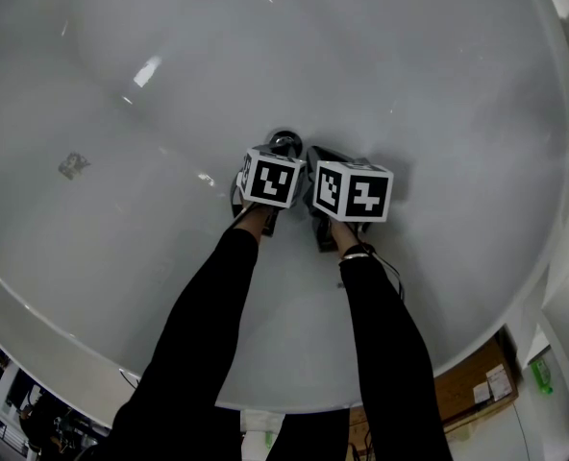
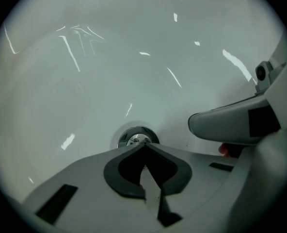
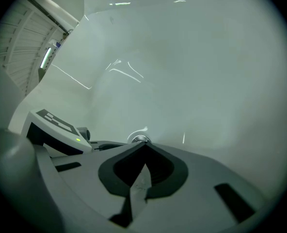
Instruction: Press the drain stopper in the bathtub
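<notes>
The chrome drain stopper (image 1: 284,143) sits in the floor of the white bathtub (image 1: 121,257), just beyond both grippers. In the left gripper view the stopper (image 2: 137,137) lies right at the tips of my left gripper (image 2: 142,146), whose jaws are shut with nothing between them. I cannot tell whether the tips touch it. My right gripper (image 3: 143,144) is also shut and empty, with the stopper (image 3: 139,139) small just past its tips. Both marker cubes (image 1: 270,178) stand side by side over the drain, hiding the jaws in the head view.
The tub's curved walls rise all around, and its rim (image 1: 54,353) runs along the near side. A small grey mark (image 1: 73,165) shows on the tub's left slope. Outside the rim at lower right are a cardboard box (image 1: 472,382) and a green bottle (image 1: 542,373).
</notes>
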A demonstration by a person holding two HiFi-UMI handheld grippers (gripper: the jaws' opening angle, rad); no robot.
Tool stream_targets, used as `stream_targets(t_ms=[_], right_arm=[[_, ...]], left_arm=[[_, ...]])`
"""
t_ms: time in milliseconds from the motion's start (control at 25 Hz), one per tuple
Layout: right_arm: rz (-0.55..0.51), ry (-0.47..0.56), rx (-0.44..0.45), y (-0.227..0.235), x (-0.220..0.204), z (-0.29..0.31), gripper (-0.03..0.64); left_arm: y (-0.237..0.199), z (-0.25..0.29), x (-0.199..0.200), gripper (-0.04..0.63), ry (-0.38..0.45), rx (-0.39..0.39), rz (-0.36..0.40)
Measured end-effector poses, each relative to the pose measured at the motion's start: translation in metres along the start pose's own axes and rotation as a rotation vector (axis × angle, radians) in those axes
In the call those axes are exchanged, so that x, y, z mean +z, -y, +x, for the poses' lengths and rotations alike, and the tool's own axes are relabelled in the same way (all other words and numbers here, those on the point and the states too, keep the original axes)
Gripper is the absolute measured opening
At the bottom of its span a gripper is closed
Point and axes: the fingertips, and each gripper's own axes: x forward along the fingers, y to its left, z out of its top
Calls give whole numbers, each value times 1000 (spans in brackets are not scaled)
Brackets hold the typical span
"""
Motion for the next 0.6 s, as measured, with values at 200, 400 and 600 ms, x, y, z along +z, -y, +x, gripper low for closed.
stream_targets(t_ms=[200, 400, 600], right_arm=[[24, 17, -1, 3, 2, -2, -8], [70, 35, -4, 8, 6, -4, -8], [62, 34, -5, 8, 6, -4, -8]], left_arm=[[0, 0, 0, 0, -12, 32, 5], [0, 2, 0, 0, -12, 49, 4], [-1, 4, -1, 0, -9, 42, 1]])
